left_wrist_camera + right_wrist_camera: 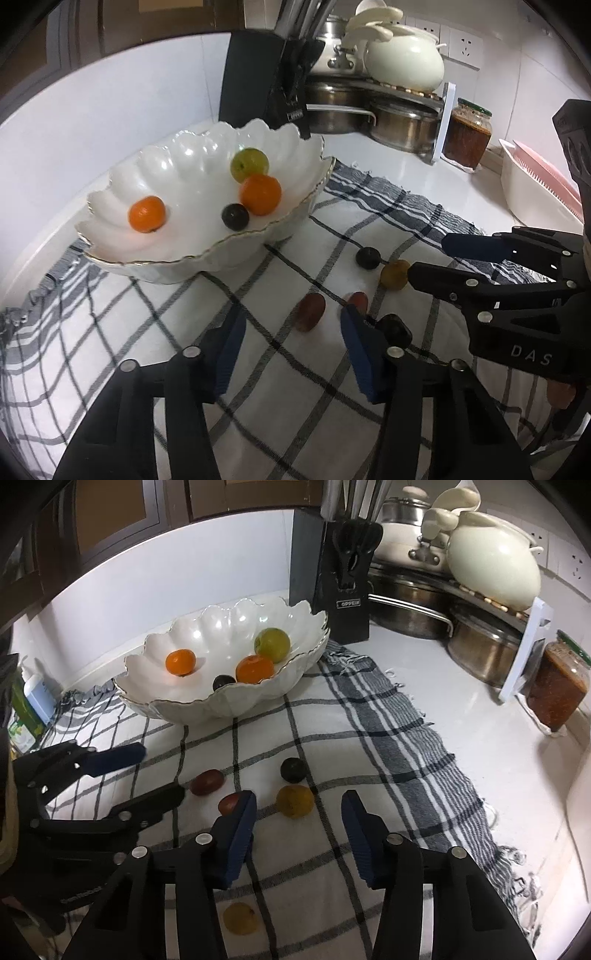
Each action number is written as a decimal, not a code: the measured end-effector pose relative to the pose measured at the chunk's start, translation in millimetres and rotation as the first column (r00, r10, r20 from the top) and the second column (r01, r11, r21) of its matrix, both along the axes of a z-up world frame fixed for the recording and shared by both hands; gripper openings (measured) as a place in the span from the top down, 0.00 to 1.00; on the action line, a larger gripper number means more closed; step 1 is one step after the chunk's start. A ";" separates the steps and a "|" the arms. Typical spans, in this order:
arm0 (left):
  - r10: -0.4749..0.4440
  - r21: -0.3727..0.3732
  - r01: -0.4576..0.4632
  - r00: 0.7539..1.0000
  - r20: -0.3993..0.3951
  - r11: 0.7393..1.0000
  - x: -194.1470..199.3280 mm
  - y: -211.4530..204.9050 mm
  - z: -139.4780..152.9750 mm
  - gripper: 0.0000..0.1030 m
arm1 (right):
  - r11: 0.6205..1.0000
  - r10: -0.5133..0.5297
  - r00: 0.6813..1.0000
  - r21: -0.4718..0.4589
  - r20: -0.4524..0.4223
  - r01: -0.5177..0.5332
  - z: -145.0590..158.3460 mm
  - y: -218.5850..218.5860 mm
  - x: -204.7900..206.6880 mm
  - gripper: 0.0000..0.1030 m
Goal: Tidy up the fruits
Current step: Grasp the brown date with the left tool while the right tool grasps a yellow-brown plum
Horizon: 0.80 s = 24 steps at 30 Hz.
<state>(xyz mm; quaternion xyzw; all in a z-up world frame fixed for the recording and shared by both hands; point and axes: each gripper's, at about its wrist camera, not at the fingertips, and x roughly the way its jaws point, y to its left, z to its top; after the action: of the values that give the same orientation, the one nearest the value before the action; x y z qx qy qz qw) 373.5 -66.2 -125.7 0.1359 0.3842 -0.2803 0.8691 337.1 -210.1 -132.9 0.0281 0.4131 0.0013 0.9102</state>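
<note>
Left wrist view showed the scalloped white bowl [192, 236] on the checked cloth [258, 369], holding two oranges, a green plum and a dark grape. Near the bowl, the left gripper [291, 350] hung open and empty, one finger half-hiding a red grape [357, 300]. The right gripper [299, 834] gaped open near a yellow plum [294, 800].

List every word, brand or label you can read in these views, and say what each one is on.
"OPPEIN": white label on the black knife block.
"DAS": body of the right gripper, cut off by the frame edge.
Raised lettering on the left gripper body: too dim to read.
Green bottle label: too blurred to read.
</note>
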 end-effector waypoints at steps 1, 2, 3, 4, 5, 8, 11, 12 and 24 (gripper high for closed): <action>-0.002 -0.001 0.002 1.000 -0.007 1.000 2.1 -1.2 -1.9 0.51 | 1.000 0.003 1.000 0.002 -0.004 -0.003 -1.5 0.1 1.7 0.55; -0.003 0.000 0.003 1.000 -0.016 1.000 4.6 -2.8 -4.5 0.53 | 1.000 0.005 1.000 0.003 -0.007 -0.005 -2.6 0.1 2.9 0.55; -0.006 0.000 0.006 1.000 -0.022 1.000 6.6 -4.1 -6.7 0.54 | 1.000 0.005 1.000 0.005 -0.012 -0.005 -4.1 -0.1 4.8 0.56; -0.010 0.000 0.010 1.000 -0.028 1.000 8.3 -5.2 -8.7 0.55 | 1.000 0.007 1.000 0.008 -0.016 -0.007 -5.6 -0.4 6.6 0.56; -0.011 0.004 0.012 0.999 -0.034 1.000 10.1 -6.8 -10.6 0.56 | 1.000 0.009 1.000 0.009 -0.018 -0.008 -6.8 -1.0 8.1 0.57; -0.026 0.013 0.026 0.999 -0.040 1.000 12.5 -12.3 -14.5 0.58 | 1.000 0.013 0.999 0.018 -0.034 -0.012 -11.9 -2.2 12.9 0.58; -0.040 0.030 0.042 0.999 -0.035 0.999 12.5 -18.0 -18.1 0.58 | 0.999 0.016 0.999 0.032 -0.050 -0.014 -17.0 -3.2 16.8 0.60; -0.044 0.034 0.045 0.998 -0.038 0.998 13.2 -19.6 -19.7 0.59 | 0.999 0.017 0.998 0.037 -0.054 -0.015 -18.6 -3.4 18.2 0.60; -0.033 0.018 0.034 0.995 -0.092 0.999 21.9 -21.7 -31.9 0.77 | 0.998 0.026 0.996 0.051 -0.085 -0.021 -35.2 -2.0 27.2 0.72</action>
<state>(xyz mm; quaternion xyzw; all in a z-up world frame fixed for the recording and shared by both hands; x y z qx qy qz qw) 395.5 -88.0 -157.6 0.1379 0.4239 -0.2969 0.8445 364.3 -212.0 -168.1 0.0461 0.4520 0.0211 0.8906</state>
